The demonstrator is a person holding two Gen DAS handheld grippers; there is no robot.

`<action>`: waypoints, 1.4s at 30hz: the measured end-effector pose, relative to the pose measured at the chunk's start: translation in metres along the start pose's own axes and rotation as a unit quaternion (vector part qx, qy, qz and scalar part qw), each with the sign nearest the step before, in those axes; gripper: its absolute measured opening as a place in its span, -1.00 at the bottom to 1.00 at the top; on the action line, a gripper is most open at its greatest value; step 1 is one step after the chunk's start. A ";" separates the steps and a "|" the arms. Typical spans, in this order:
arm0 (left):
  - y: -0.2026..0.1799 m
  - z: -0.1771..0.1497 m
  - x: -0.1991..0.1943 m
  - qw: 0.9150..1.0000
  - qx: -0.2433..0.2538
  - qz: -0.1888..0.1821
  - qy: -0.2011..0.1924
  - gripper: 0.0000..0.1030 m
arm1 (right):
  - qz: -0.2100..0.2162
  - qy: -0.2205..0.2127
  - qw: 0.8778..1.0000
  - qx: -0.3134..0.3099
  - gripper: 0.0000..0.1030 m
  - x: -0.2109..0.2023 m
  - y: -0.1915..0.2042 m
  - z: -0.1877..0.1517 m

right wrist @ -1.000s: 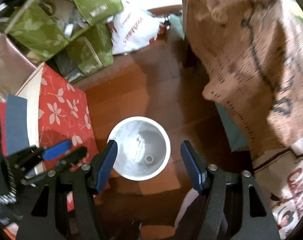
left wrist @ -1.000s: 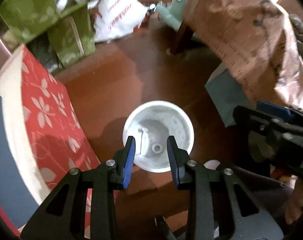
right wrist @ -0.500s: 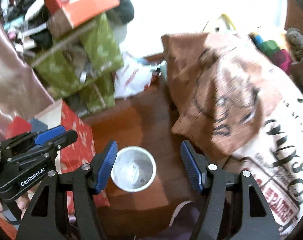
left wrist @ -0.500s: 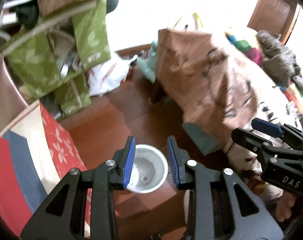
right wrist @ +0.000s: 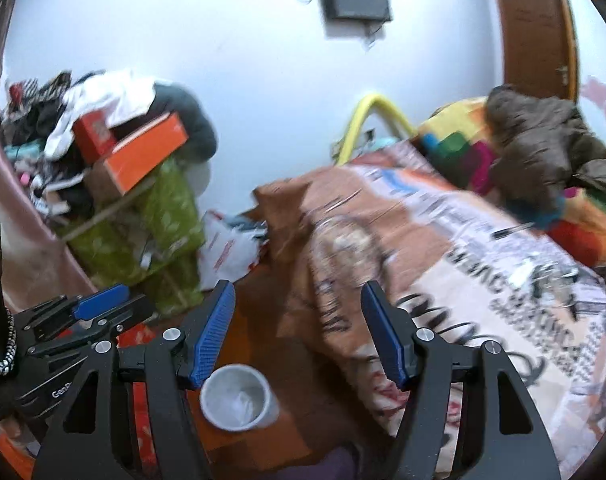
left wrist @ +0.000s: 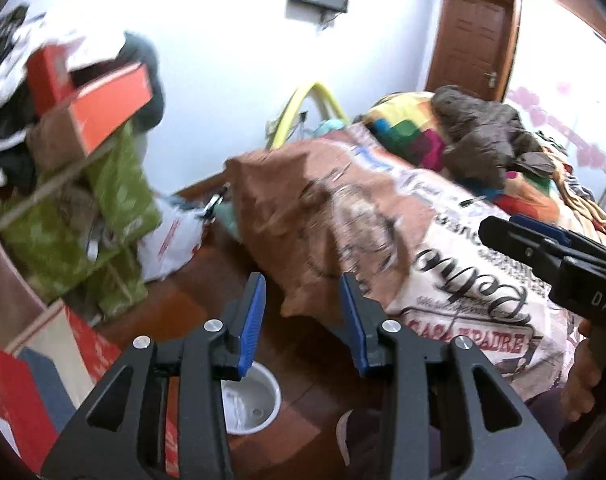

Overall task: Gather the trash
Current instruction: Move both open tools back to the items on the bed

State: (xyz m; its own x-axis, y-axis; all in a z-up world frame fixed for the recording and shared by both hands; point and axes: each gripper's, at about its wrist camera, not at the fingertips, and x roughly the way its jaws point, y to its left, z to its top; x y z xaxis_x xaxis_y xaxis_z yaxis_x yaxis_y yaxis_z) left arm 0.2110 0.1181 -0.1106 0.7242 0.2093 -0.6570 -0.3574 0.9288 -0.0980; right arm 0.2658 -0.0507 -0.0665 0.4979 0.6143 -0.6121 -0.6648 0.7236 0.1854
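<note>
Both tongs, left (left wrist: 302, 312) and right (right wrist: 297, 330), stand open and empty; the left's jaws have just been opening. Crinkly litter (right wrist: 543, 274) on the bed (right wrist: 483, 320) looks light and soft; pinch its edge.

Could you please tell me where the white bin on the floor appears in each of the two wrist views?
Left wrist view: the white bin sits at the bottom, left of centre, partly hidden behind the left gripper's left finger.
Right wrist view: the bin is at the bottom, left of centre, just below the right gripper's left finger.
Shared landmark: the orange box on the pile at upper left.
</note>
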 end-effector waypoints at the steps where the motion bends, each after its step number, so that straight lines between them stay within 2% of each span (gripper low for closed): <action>1: -0.010 0.005 -0.001 1.000 0.004 -0.008 -0.004 -0.17 | -0.007 -0.008 1.000 0.003 0.20 -0.007 -0.008 0.002; 3: -0.027 0.013 -0.001 1.000 0.011 -0.015 -0.009 0.00 | -0.022 -0.023 0.999 0.011 0.20 -0.020 -0.026 0.004; 4: -0.036 0.015 -0.001 1.000 0.014 -0.017 -0.010 0.16 | -0.028 -0.027 0.999 0.015 0.20 -0.025 -0.033 0.006; 5: -0.045 0.018 0.000 1.000 0.016 -0.021 -0.013 0.20 | -0.035 -0.032 0.999 0.019 0.20 -0.029 -0.041 0.007; 13: -0.120 0.040 0.034 0.997 0.035 -0.071 0.011 0.20 | -0.094 -0.048 0.993 0.060 0.20 -0.061 -0.125 0.000; 23: -0.214 0.047 0.097 0.989 0.089 -0.110 0.046 0.21 | -0.161 -0.023 0.979 0.125 0.20 -0.074 -0.231 -0.026; 29: -0.263 0.043 0.149 0.977 0.129 -0.140 0.092 0.21 | -0.203 0.004 0.969 0.141 0.20 -0.063 -0.280 -0.044; 32: -0.288 0.041 0.178 0.970 0.158 -0.149 0.113 0.21 | -0.206 0.018 0.967 0.152 0.20 -0.055 -0.304 -0.052; 37: -0.317 0.038 0.222 0.959 0.180 -0.170 0.138 0.20 | -0.207 0.048 0.963 0.167 0.19 -0.026 -0.338 -0.063; 42: -0.341 0.034 0.257 0.950 0.208 -0.188 0.139 0.19 | -0.183 0.079 0.963 0.180 -0.07 0.006 -0.361 -0.069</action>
State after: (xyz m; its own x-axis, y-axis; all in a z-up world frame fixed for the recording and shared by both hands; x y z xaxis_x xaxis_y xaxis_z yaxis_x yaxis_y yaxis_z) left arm 0.5394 -0.1345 -0.2206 0.5494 -0.1965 -0.8121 0.2015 0.9744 -0.0995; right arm 0.4708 -0.3296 -0.1900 0.5521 0.2619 -0.7916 -0.2110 0.9624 0.1713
